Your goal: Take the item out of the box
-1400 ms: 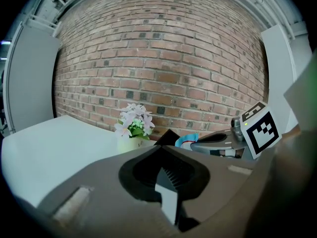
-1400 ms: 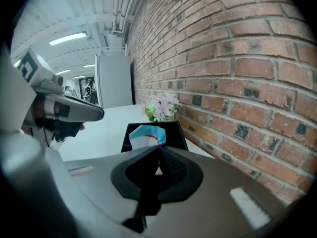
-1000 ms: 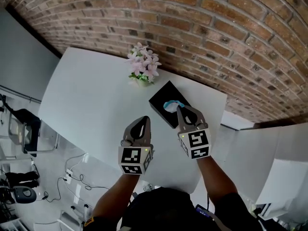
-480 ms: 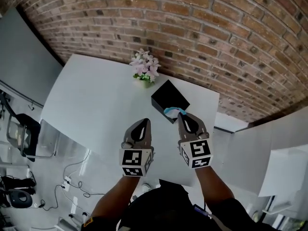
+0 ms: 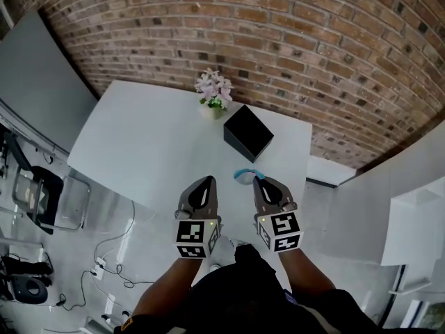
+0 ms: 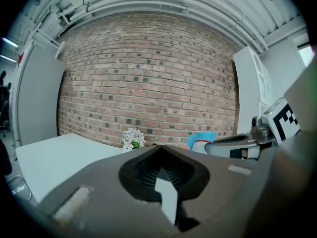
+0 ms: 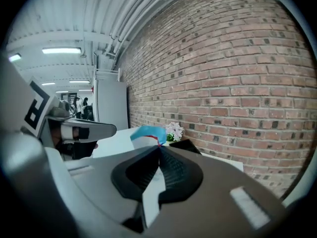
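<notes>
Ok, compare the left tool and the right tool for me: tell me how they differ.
The right tool is shut on a blue-and-white item, clear of the black box; the left tool is shut on nothing. The right tool sits nearer the box, the left tool farther. Both point toward the brick wall, jaws together.

Box (image 5: 247, 132) on surface (image 5: 153, 145), far right corner; flowers (image 5: 214, 89) just behind-left, by wall (image 5: 278, 40). Nearer me: left tool (image 5: 206, 180) beside right tool (image 5: 258, 180), item (image 5: 244, 175) at its tip.

Grey left gripper (image 5: 206, 181) and right gripper (image 5: 258, 181) are fitted with black-and-white marker cubes (image 5: 195, 232); dark top (image 5: 236, 294) is worn.
</notes>
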Demonstrator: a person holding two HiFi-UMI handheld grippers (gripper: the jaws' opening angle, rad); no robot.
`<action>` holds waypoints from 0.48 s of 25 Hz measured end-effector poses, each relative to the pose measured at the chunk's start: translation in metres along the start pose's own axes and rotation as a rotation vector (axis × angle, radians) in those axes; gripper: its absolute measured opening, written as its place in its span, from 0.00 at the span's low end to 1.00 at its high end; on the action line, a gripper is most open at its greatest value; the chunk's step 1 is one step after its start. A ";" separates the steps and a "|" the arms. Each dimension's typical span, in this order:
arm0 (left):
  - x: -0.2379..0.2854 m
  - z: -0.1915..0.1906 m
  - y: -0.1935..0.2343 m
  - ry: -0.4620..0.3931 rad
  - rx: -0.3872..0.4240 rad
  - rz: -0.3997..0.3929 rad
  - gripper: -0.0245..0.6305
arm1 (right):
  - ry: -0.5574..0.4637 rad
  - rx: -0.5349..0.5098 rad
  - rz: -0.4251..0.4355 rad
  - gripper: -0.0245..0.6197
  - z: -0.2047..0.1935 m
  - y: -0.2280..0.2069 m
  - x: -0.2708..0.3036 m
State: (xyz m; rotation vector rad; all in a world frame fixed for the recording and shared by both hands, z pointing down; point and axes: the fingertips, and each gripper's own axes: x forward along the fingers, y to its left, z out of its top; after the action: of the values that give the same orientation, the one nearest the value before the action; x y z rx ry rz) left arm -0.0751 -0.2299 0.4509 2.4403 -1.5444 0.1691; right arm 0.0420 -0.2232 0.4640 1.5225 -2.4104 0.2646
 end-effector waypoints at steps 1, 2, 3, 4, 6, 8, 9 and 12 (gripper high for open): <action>-0.009 -0.002 -0.002 -0.001 0.001 -0.003 0.04 | 0.001 0.001 -0.004 0.05 -0.003 0.005 -0.007; -0.018 -0.004 -0.004 -0.003 0.002 -0.007 0.04 | 0.001 0.001 -0.009 0.05 -0.005 0.011 -0.015; -0.027 -0.007 -0.007 -0.004 0.003 -0.009 0.04 | 0.000 0.002 -0.012 0.05 -0.007 0.016 -0.023; -0.037 -0.010 -0.009 -0.005 0.005 -0.012 0.04 | -0.003 0.002 -0.015 0.05 -0.008 0.022 -0.030; -0.055 -0.015 -0.014 -0.009 0.005 -0.016 0.04 | -0.009 -0.001 -0.018 0.05 -0.010 0.034 -0.045; -0.074 -0.018 -0.018 -0.017 0.002 -0.022 0.04 | -0.016 -0.005 -0.022 0.05 -0.012 0.046 -0.061; -0.083 -0.020 -0.020 -0.021 0.002 -0.024 0.04 | -0.019 -0.006 -0.024 0.05 -0.013 0.053 -0.068; -0.110 -0.023 -0.025 -0.030 0.006 -0.030 0.04 | -0.031 -0.012 -0.031 0.05 -0.015 0.071 -0.091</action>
State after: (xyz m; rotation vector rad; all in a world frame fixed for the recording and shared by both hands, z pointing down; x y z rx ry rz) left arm -0.0996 -0.1175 0.4441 2.4799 -1.5210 0.1328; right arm 0.0171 -0.1106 0.4482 1.5681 -2.4055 0.2221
